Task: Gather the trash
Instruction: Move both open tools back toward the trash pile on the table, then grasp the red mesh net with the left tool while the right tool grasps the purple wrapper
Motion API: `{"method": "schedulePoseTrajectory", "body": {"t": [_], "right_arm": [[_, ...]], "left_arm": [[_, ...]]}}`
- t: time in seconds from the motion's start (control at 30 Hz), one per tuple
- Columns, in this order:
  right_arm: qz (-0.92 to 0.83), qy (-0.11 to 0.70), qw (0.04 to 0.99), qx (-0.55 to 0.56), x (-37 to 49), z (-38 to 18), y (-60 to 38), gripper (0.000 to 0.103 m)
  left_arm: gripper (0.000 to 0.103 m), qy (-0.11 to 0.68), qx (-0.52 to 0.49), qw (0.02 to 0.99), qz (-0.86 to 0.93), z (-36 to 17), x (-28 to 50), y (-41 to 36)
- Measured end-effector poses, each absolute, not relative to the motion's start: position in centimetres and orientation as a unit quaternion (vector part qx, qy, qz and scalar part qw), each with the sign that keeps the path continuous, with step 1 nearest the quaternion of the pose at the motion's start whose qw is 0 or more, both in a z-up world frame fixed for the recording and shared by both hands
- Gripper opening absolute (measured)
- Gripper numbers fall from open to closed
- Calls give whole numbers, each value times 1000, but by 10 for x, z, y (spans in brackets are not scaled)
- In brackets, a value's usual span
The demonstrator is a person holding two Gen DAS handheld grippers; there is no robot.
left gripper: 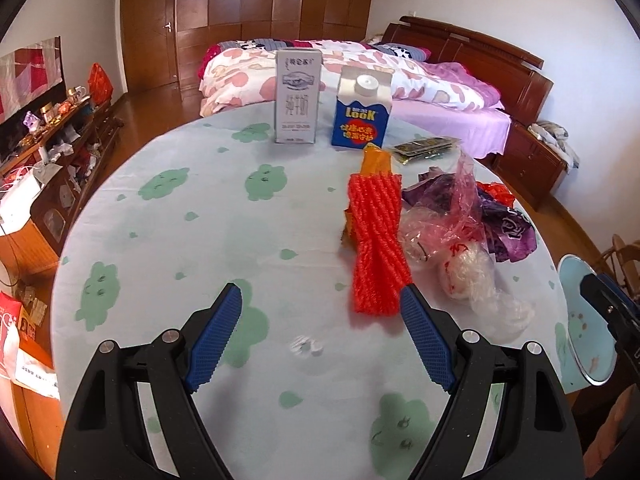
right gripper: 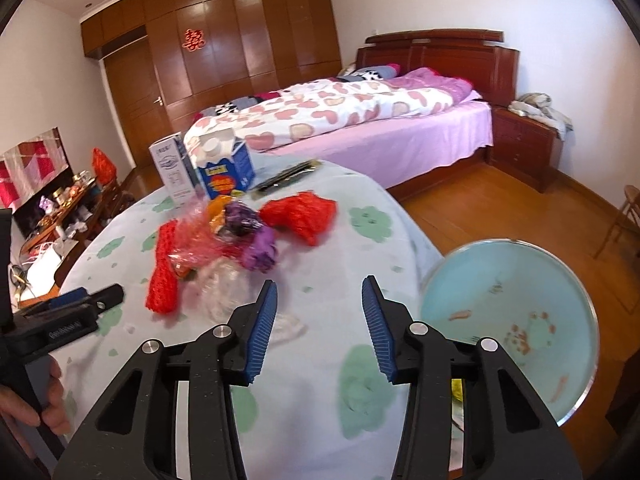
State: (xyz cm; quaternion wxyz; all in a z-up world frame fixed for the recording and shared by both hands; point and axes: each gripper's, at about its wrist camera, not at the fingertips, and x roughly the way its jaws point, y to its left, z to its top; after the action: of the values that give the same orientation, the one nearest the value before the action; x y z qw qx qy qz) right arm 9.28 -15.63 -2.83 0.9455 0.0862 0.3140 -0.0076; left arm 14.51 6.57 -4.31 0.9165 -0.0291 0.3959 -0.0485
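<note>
Left wrist view shows the left tool (left gripper: 320, 312) hanging over the counter (left gripper: 192, 240) with its blue ribbed fingers (left gripper: 218, 336) spread wide and nothing between them. The counter is round, under a pale cloth printed with green cloud shapes. At its far side stand two cartons side by side, just apart: a tall grey-white milk carton (left gripper: 298, 96) with Chinese writing, and a shorter blue carton (left gripper: 362, 110) with a white screw cap and the word "LooK" in yellow. A flat strip of dark sachets (left gripper: 426, 148) lies to the right of the blue carton.

The nearest trash is a red foam net sleeve (left gripper: 378, 240), ridged and tube-like, lying flat with its long axis running from near the right finger away toward the blue carton; its near end is just beside that fingertip. An orange wrapper (left gripper: 376, 162) pokes out at its far end. To its right sits a heap of crumpled film: pink clear plastic (left gripper: 456, 208), purple foil (left gripper: 508, 228) with lettering too creased to read, and clear wrap (left gripper: 472, 276).

From the right wrist view, the right tool (right gripper: 319, 308) is also parted and empty, above the cloth short of the heap. A second red net (right gripper: 304, 210) lies beyond the purple foil. A round light-blue bowl (right gripper: 572, 280) with a shiny rim sits just past the counter's right edge.
</note>
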Motion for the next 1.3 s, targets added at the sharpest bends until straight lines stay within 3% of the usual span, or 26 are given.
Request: {"method": "schedulePoseTrajectory", "body": {"t": [0.17,0.33,0.63,0.7,0.83,1.3], "right_arm": [[7,314,946,79,110,-25,-146,43],[16,315,946,74,133,-23,-141,42],[40,351,933,73,184,-35,-126,42],[44,366,927,72,194,-42,-123,36],[56,375,922,81,196,-46,-121,16],[73,311,940,120,148,-20,-123,13]], "left_arm": [[77,412,-40,908,-64,-56,166,50],[68,430,-58,897,-80,-66,184,44],[37,448,-74,886,-98,-79,201,50],[29,448,-82,884,-102,-81,203,57],[27,437,-83,890,-103,-75,197,69],[27,392,-88,913,-76,-42,155,107]]}}
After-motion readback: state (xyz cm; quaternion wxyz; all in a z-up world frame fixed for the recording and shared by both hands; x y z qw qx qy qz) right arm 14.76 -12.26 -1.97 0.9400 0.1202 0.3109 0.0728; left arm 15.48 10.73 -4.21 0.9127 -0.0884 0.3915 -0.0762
